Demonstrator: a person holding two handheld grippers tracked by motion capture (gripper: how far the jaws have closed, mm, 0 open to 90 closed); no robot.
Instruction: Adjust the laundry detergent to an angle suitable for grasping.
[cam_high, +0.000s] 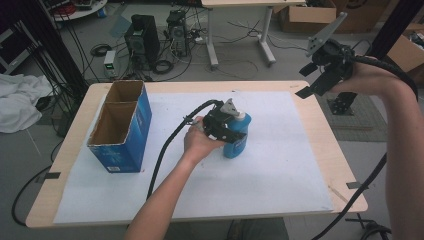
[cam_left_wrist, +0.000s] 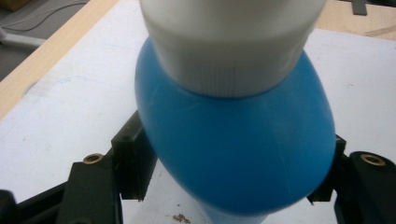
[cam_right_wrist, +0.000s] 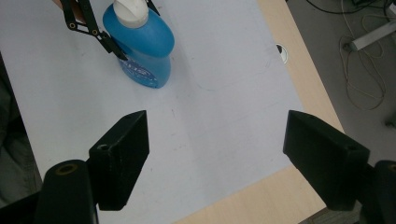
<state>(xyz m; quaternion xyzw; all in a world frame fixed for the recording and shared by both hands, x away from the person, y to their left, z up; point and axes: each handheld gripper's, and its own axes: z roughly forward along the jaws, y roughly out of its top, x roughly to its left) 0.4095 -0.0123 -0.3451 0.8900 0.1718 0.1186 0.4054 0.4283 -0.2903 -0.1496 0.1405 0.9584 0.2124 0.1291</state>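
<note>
An open blue box (cam_high: 122, 127) stands upright on the white mat (cam_high: 280, 175) at the table's (cam_high: 320, 107) left side. On the floor beyond: two computer towers (cam_high: 142, 40), cables, cardboard boxes (cam_high: 305, 15). White cloth (cam_high: 17, 100) lies far left.

Left gripper (cam_high: 231, 131) clamped, right gripper (cam_high: 320, 75) raised (jaws apart).
</note>
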